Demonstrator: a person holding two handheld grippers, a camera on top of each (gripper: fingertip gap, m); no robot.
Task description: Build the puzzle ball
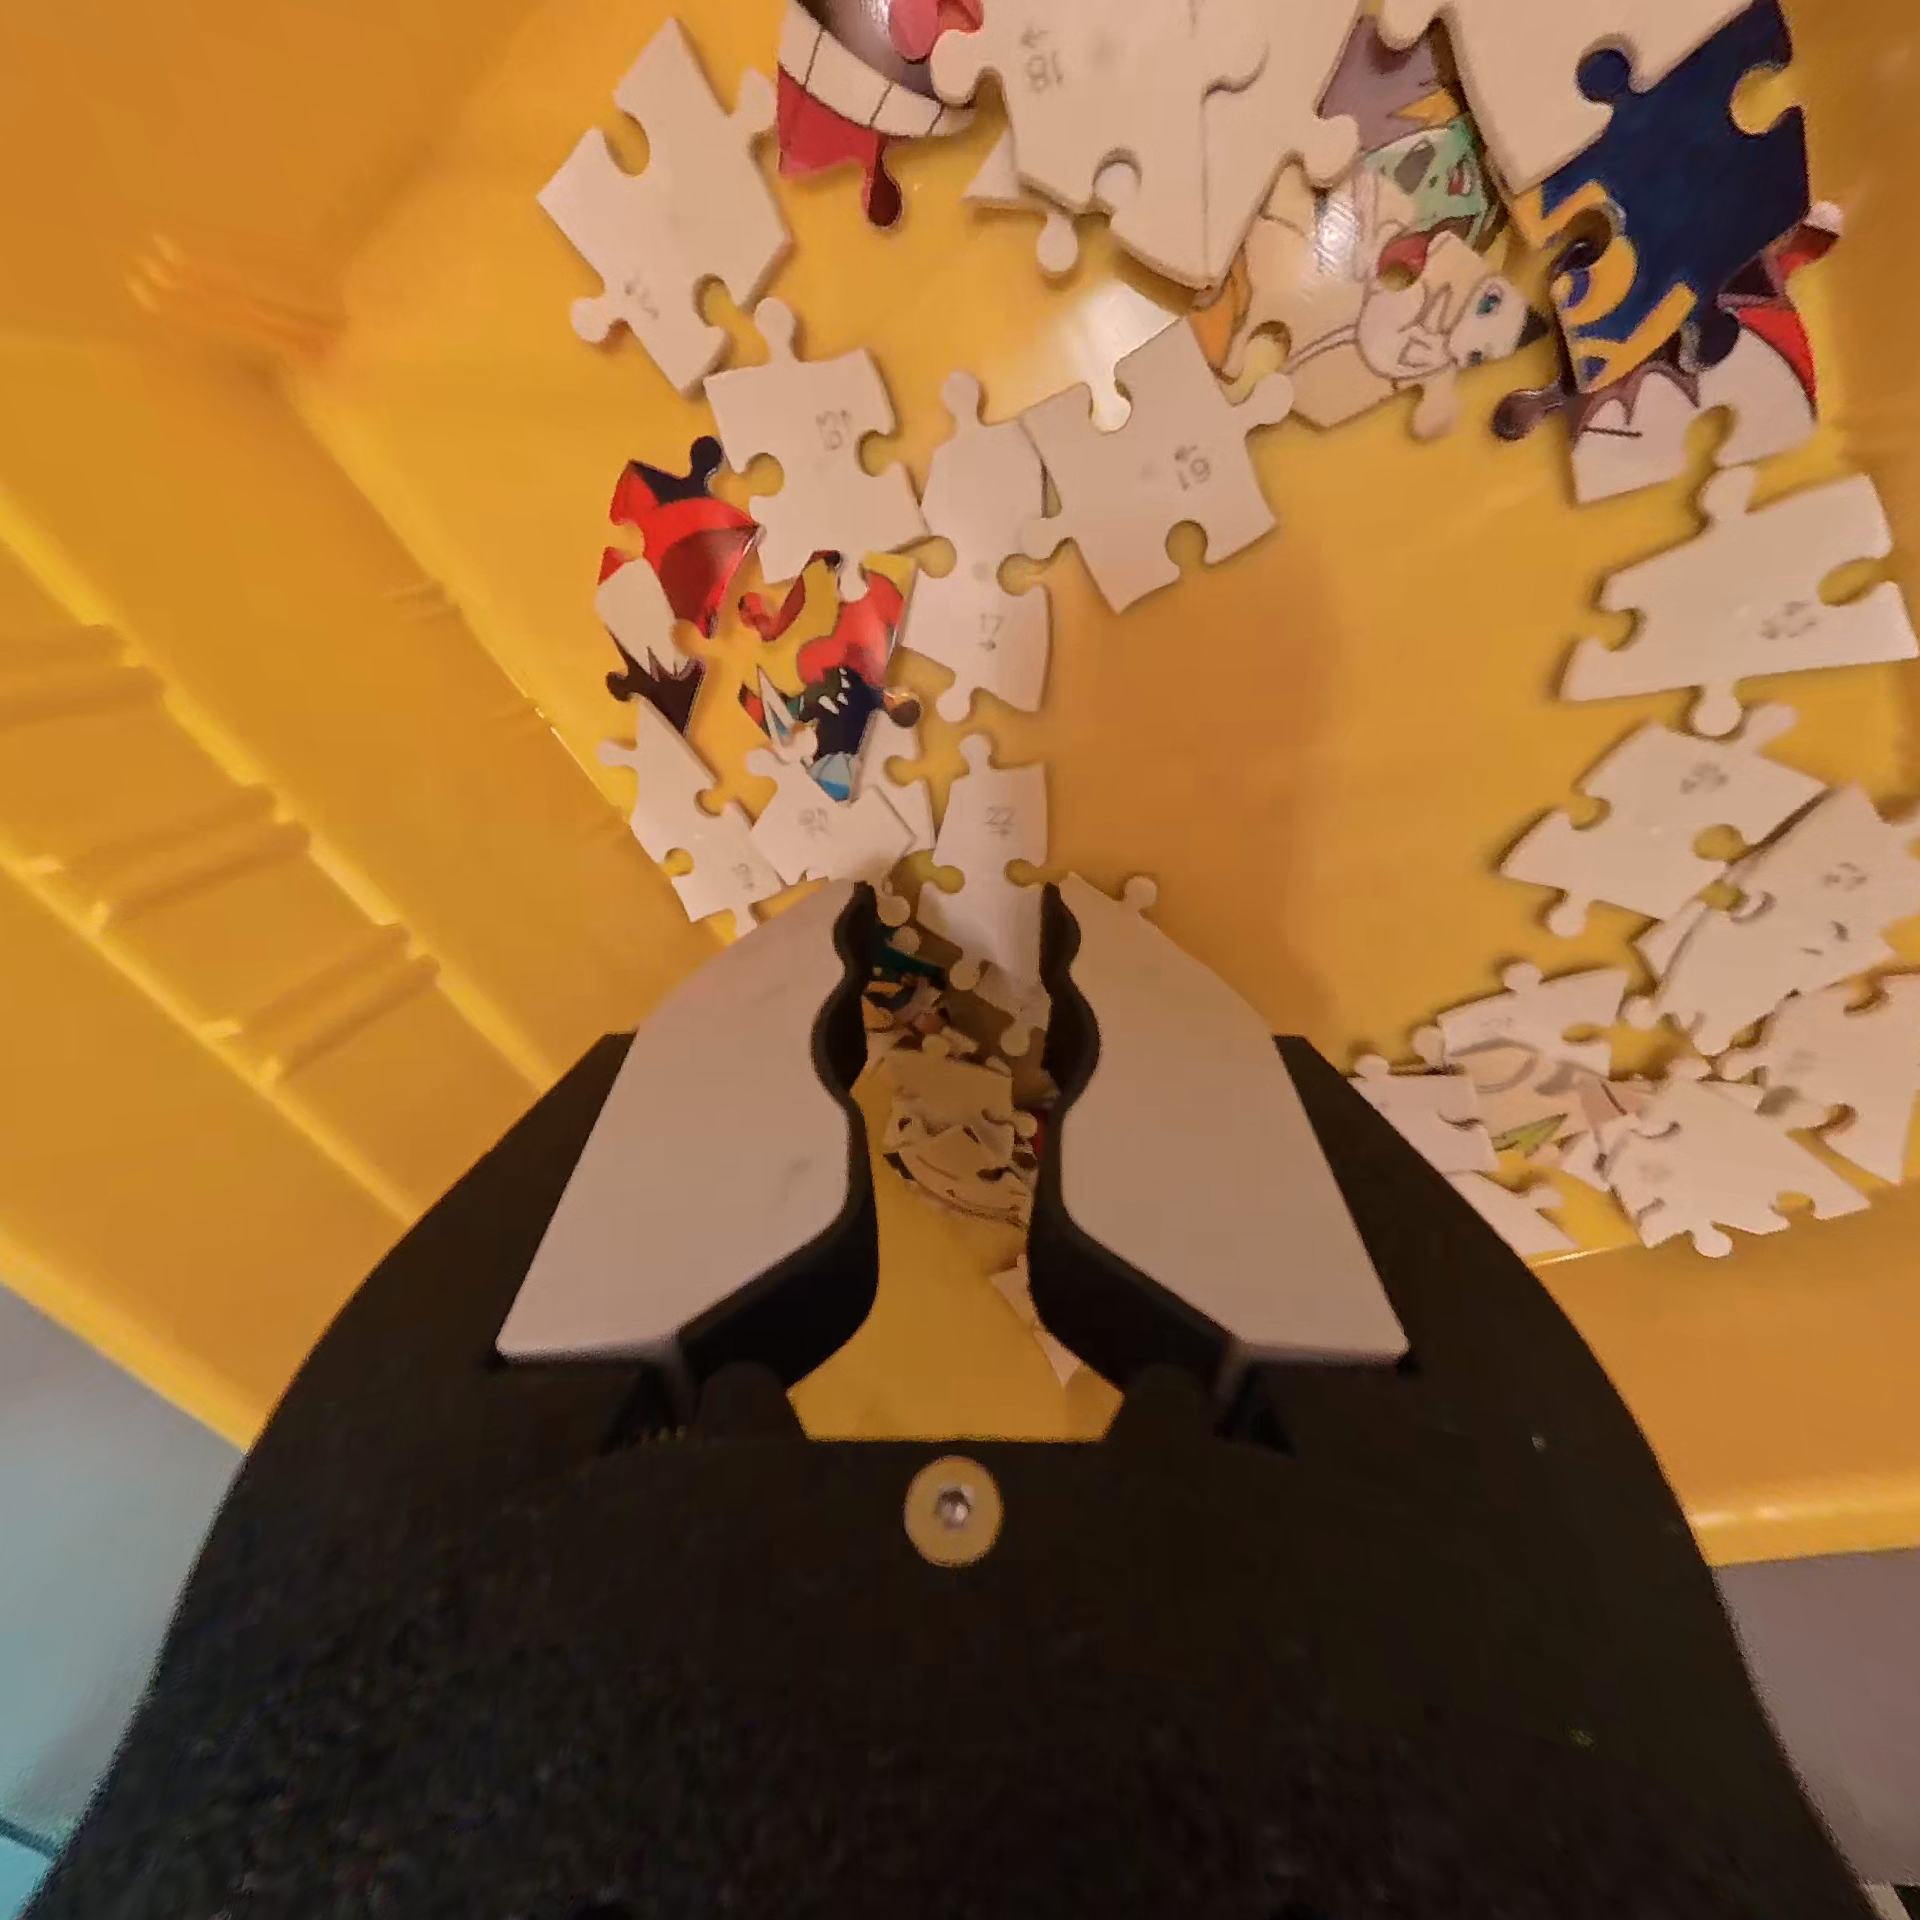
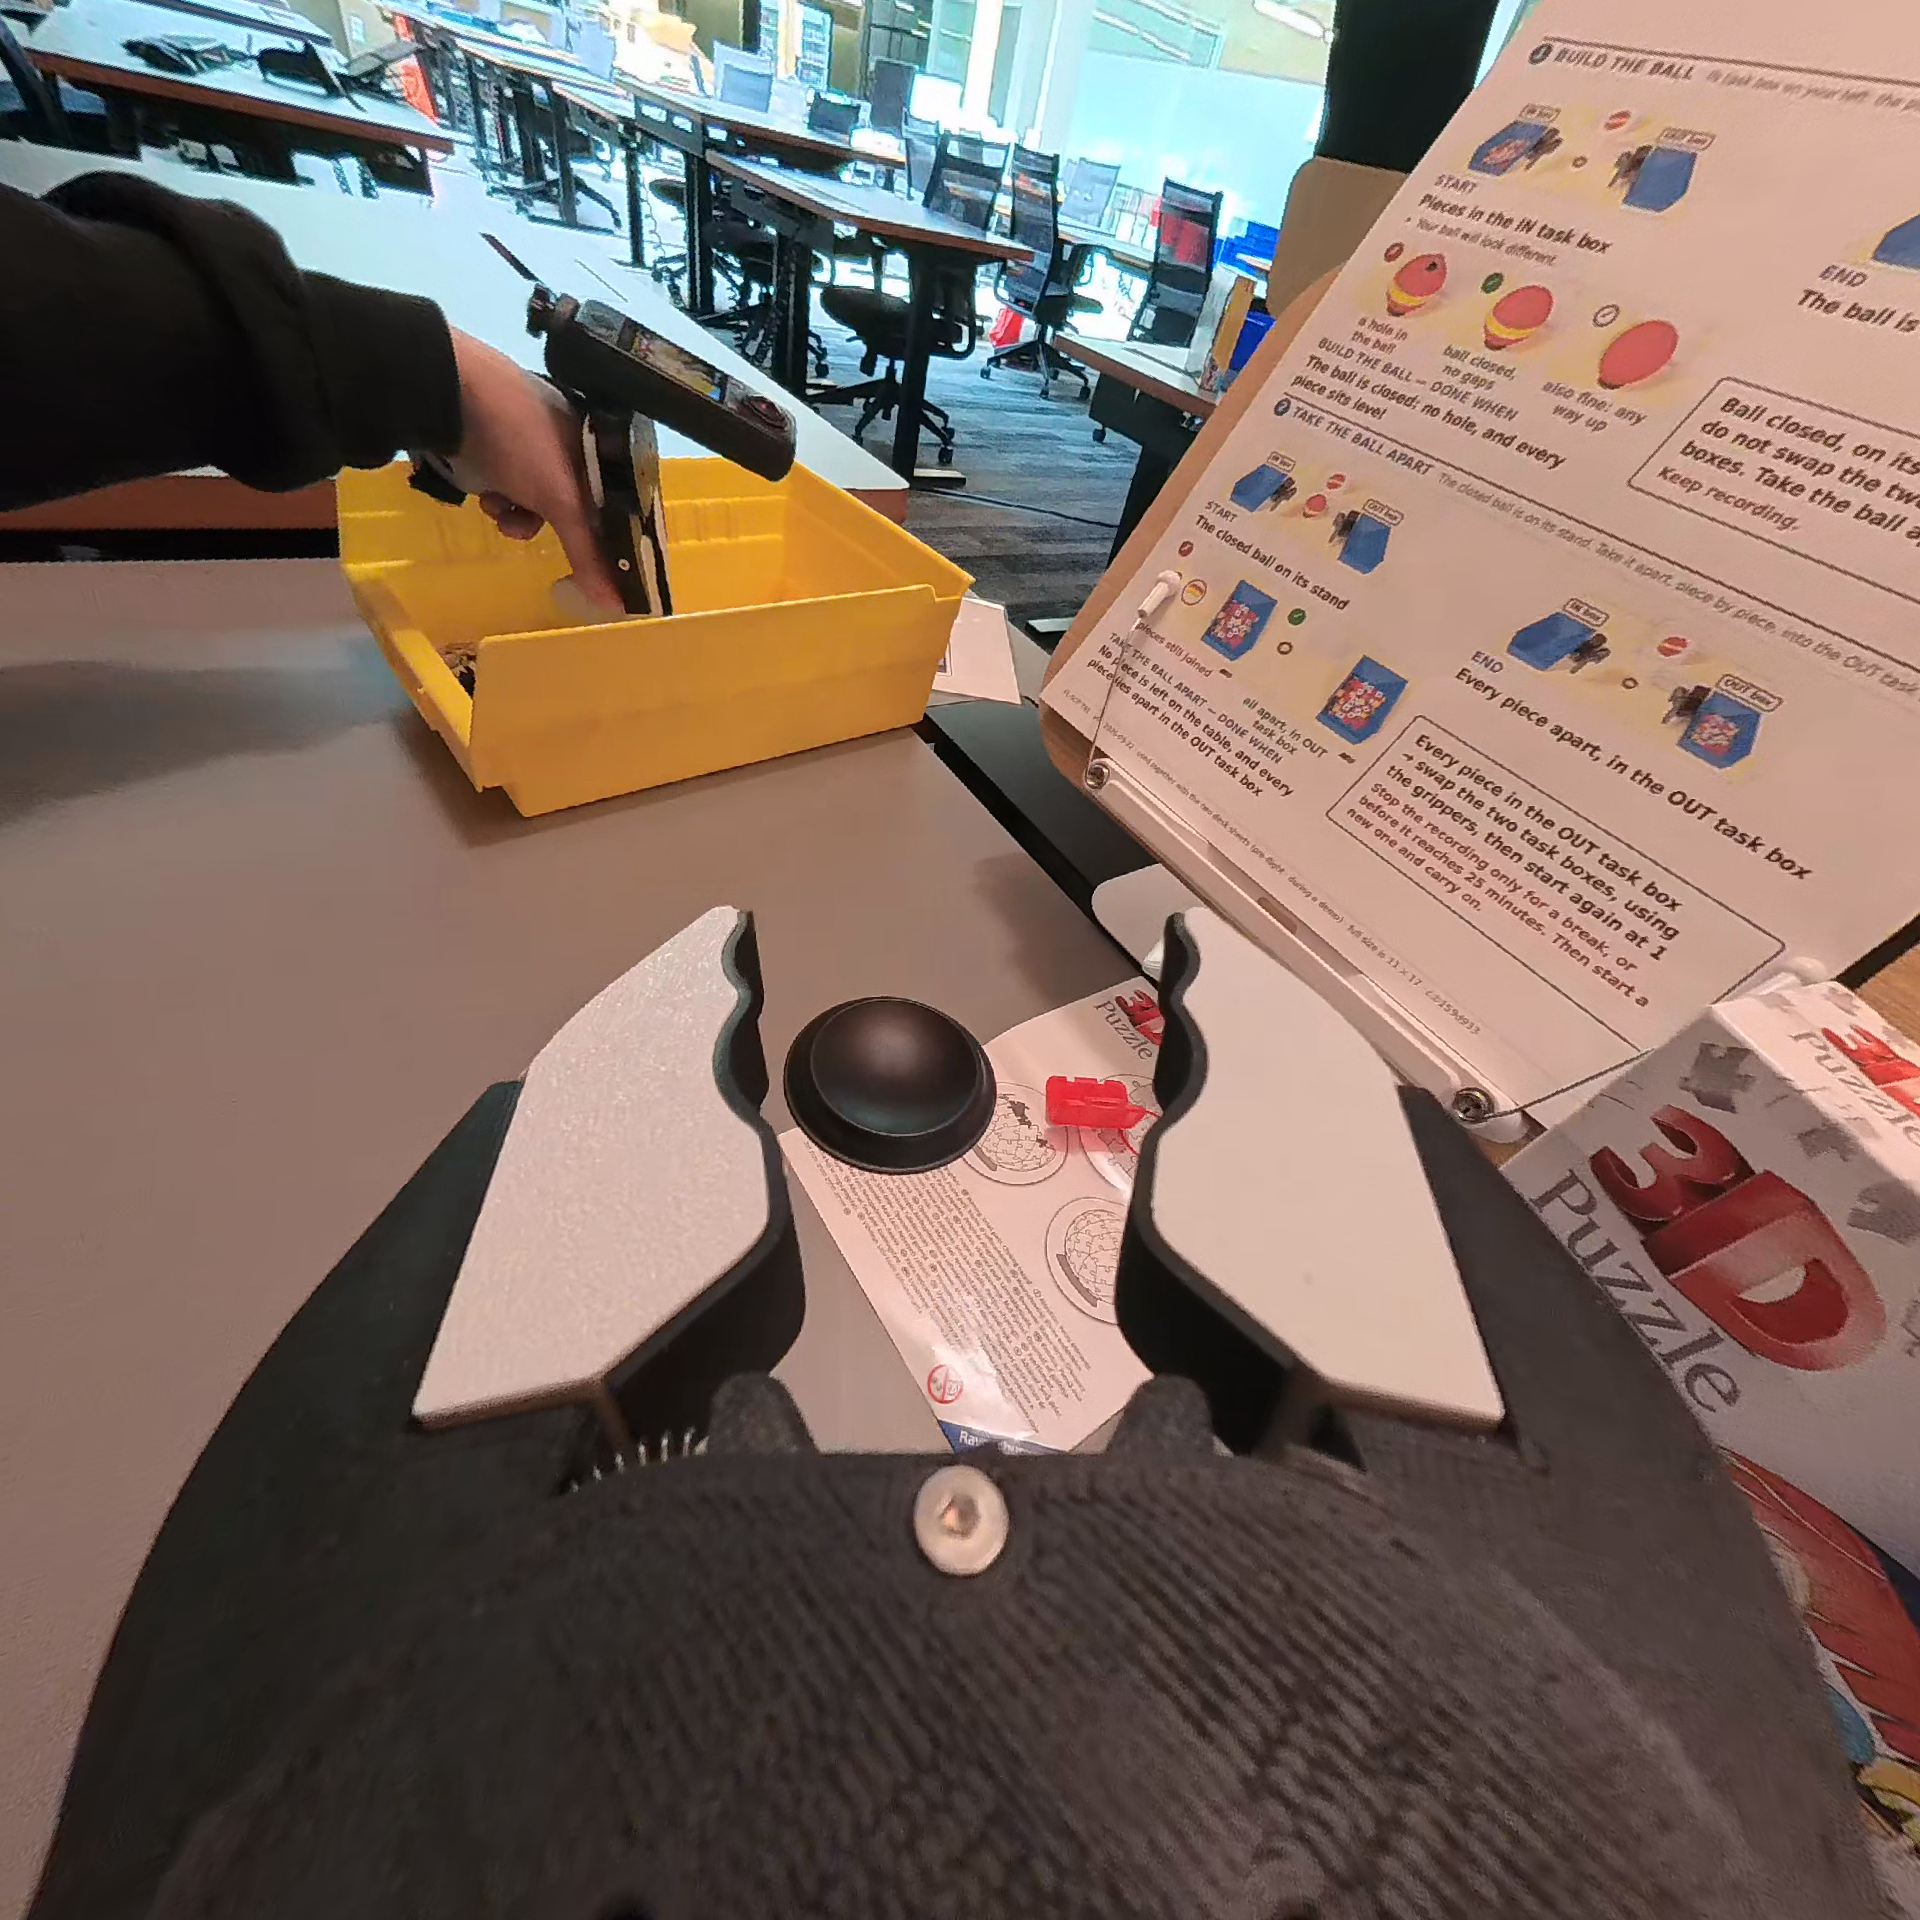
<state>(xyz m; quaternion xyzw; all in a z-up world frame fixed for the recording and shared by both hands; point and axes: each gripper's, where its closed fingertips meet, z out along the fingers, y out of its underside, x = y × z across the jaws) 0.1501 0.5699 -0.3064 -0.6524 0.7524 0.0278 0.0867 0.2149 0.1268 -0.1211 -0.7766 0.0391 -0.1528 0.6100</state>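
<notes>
Left gripper down inside yellow bin, jaws narrowly parted around a white puzzle piece, grip not certain. Right gripper spread wide, empty, above black ball stand and instruction leaflet on grey table. Loose pieces scattered across bin floor.

office-style workroom | rows of long desks | black swivel chairs | carpeted floor
</notes>
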